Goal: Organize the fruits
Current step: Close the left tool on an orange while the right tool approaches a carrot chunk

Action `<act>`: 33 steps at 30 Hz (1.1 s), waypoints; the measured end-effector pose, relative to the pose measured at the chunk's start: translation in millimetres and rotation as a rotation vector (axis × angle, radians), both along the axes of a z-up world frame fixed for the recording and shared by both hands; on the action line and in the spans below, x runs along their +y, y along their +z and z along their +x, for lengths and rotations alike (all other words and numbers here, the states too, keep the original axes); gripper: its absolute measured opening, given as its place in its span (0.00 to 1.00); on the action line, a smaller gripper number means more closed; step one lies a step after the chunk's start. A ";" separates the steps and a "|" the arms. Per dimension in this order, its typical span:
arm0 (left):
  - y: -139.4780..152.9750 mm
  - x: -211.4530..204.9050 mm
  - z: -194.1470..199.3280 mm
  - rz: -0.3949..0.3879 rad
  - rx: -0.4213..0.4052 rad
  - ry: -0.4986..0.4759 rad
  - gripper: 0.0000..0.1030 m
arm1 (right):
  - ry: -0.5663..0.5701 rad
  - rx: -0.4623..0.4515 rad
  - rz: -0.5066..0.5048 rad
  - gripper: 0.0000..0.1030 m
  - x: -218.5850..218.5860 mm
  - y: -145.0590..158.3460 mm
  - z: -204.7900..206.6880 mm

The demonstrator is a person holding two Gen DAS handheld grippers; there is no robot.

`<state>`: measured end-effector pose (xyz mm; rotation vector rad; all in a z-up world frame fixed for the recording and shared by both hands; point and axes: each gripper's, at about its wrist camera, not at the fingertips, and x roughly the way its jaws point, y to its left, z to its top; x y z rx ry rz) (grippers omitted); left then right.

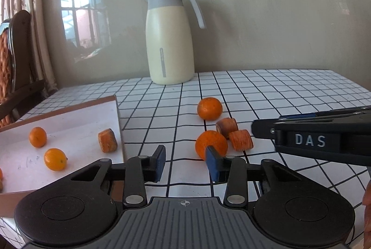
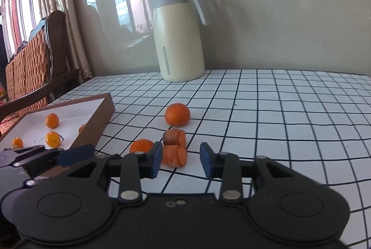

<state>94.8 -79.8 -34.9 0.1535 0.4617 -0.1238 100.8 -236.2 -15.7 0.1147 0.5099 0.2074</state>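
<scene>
Tablecloth (image 2: pixel 289 109): smooth, faintly sheened, white with black grid.
Jug (image 1: pixel 170 40): matt cream body, grey plastic-looking lid.
Box (image 2: pixel 97 116): brown cardboard walls, white paper-like lining.
Mandarins (image 1: pixel 209 108): dimpled, slightly glossy peel.
Carrot pieces (image 1: pixel 241 140): rough, dull, ridged.
Chair (image 2: pixel 30 68): dark polished wood, woven wicker.
Curtain (image 1: pixel 39 17): beige cloth.
Wall (image 1: pixel 278 17): glossy, reflective.

Shallow white-lined box (image 1: pixel 69 114) at the table's left edge holding small oranges (image 1: pixel 37 137) and a carrot chunk (image 1: pixel 107 140), two larger oranges (image 1: pixel 209 108) and two carrot chunks (image 1: pixel 241 140) clustered mid-table
</scene>
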 end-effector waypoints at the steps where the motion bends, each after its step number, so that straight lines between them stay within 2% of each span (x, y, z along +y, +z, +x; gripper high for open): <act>1: -1.0 -0.8 1.1 0.001 0.000 -0.003 0.38 | 0.002 0.004 -0.002 0.26 1.1 -0.5 1.2; 12: -7.2 -11.5 11.8 -0.005 0.019 -0.036 0.37 | 0.027 0.091 0.031 0.28 5.5 -12.5 25.2; 25: -11.0 -25.2 22.4 0.003 0.018 -0.050 0.37 | -0.015 0.143 0.071 0.27 -0.3 -19.4 42.1; 29: -10.4 -26.1 27.4 -0.015 0.021 -0.040 0.38 | -0.010 0.171 0.111 0.27 -6.3 -18.5 49.2; 33: -11.4 -22.2 34.2 -0.047 0.039 -0.021 0.41 | -0.014 0.173 0.091 0.26 -1.5 -18.4 53.9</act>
